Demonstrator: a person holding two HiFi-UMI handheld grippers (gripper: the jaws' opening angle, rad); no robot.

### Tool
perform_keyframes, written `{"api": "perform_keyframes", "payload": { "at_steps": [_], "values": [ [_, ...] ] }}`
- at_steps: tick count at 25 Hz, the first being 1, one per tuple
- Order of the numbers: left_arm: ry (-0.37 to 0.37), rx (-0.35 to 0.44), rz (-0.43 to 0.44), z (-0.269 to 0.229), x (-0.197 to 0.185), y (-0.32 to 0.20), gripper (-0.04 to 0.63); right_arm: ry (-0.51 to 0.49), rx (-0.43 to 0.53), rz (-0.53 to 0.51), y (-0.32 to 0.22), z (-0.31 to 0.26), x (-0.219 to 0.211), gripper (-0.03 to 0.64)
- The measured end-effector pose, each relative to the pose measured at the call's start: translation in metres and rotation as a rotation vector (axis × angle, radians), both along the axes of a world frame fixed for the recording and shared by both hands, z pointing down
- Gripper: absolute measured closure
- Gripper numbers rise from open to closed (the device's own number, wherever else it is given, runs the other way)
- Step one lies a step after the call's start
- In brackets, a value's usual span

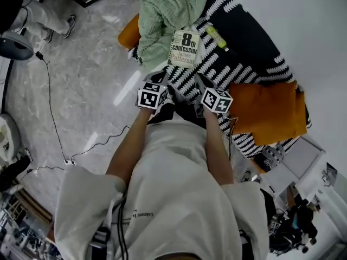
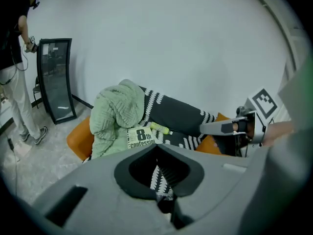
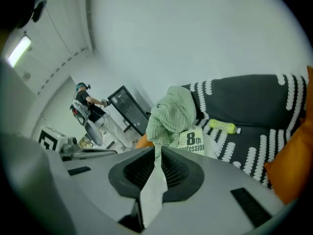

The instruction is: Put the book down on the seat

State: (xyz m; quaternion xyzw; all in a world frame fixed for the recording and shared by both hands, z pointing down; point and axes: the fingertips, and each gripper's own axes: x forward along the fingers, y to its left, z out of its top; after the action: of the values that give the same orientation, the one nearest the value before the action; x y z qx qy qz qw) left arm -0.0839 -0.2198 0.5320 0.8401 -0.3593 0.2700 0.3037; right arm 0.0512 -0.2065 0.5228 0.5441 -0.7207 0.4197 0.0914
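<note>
Book (image 1: 184, 49) on seat (image 1: 128, 34); only gripper views show hand-held grippers (image 2: 157, 177) (image 3: 155, 173) barely open, empty.

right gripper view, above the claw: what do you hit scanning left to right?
standing person → black-framed panel → green blanket → book → yellow-green bottle → orange cushion

Bright even light; glare streaks on floor (image 1: 127, 88); fisheye edges dark.
</note>
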Motion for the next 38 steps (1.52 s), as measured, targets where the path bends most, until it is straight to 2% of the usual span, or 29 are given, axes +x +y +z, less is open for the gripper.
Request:
{"api": "perform_keyframes", "payload": {
  "at_steps": [5, 12, 25, 36, 38],
  "values": [
    [-0.016, 0.031, 0.041, -0.009, 0.003, -0.004, 0.586, 0.281, 0.014, -0.110, -0.002, -0.007, -0.003, 0.584],
    [0.017, 0.044, 0.071, -0.017, 0.004, -0.011, 0.586, 0.499, 0.018, -0.125, -0.006, -0.010, 0.008, 0.589],
    [-0.011, 0.038, 0.085, -0.009, 0.011, -0.006, 0.586, 0.574, 0.083, -0.186, -0.005, -0.014, 0.003, 0.609],
    [-0.029, 0.035, 0.088, -0.007, 0.009, -0.004, 0.586, 0.528, 0.085, -0.211, -0.002, -0.012, -0.005, 0.609],
    [-0.014, 0.036, 0.075, -0.009, 0.008, -0.006, 0.586, 0.532, 0.079, -0.219, -0.003, -0.011, -0.004, 0.609]
  ]
}}
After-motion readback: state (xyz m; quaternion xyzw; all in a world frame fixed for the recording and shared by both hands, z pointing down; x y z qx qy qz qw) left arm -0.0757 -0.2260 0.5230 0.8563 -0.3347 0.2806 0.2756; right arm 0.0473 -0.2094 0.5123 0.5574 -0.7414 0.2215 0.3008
